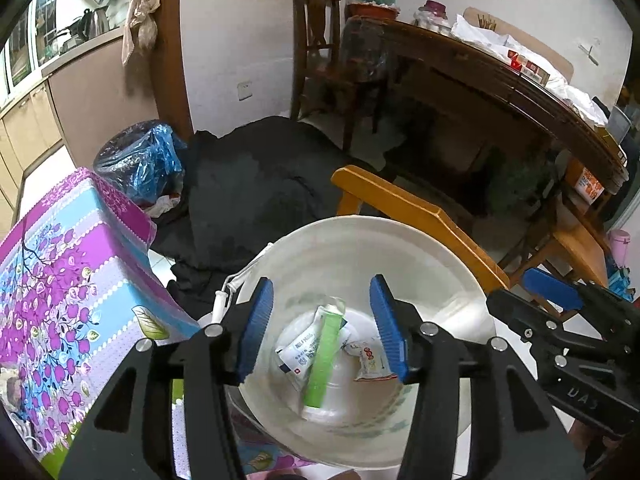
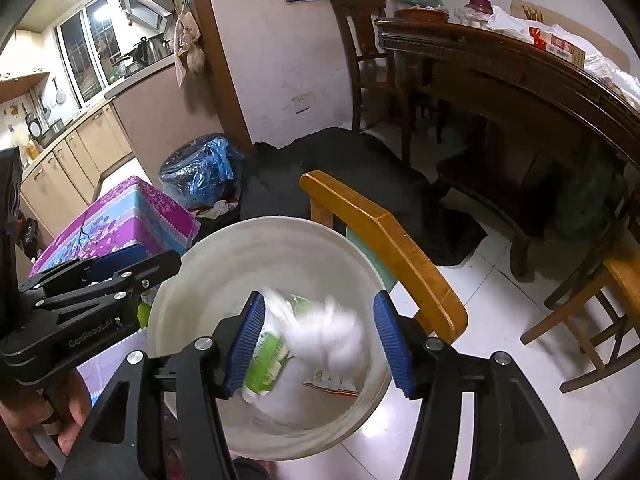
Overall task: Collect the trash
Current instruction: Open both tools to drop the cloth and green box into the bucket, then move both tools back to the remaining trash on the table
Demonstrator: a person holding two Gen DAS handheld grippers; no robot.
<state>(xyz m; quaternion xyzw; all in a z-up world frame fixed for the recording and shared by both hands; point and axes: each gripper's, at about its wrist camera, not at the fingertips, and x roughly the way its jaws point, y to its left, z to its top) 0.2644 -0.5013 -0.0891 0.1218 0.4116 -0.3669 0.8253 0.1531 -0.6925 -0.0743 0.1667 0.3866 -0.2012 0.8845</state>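
Trash sits in the white bucket point(image 1: 360, 248) below both of your grippers. Your left gripper point(image 1: 322, 332) hangs over the bucket mouth with its ribbed blue pads point(image 1: 256, 328) spread and nothing between them. Through that gap you see the round, smooth plastic floor of the bucket, where a flat green stick pack point(image 1: 324, 360) lies on its long axis from 12 to 6 o'clock. A white sachet point(image 1: 298, 354) with blue print lies touching it at 9 o'clock, and a crinkled white wrapper point(image 1: 370, 362) with red print lies at 3 o'clock.

Your right gripper point(image 2: 320, 344) also points down into the bucket point(image 2: 224, 256), its blue pads point(image 2: 246, 344) apart. A soft white wad point(image 2: 328, 332), blurred, is in the gap between them; neither pad presses on it, and you cannot tell from the blur whether it touches the left one. Under the wad, at 7 o'clock, a glossy green-and-white packet point(image 2: 266, 364) shows, and at 5 o'clock the edge of a flat white wrapper point(image 2: 332, 384) with a red border.

Just beyond the bucket rim, at 2 o'clock, runs the varnished yellow wooden chair back point(image 2: 384, 244). At 10 o'clock is a box in shiny purple-and-blue flowered plastic point(image 2: 116, 220), and behind it a bin lined with crumpled blue film point(image 2: 200, 172). A black cloth point(image 2: 360, 172) lies rumpled on the tiled floor at 12 o'clock. A dark carved wooden table point(image 2: 500, 64) curves along the upper right.
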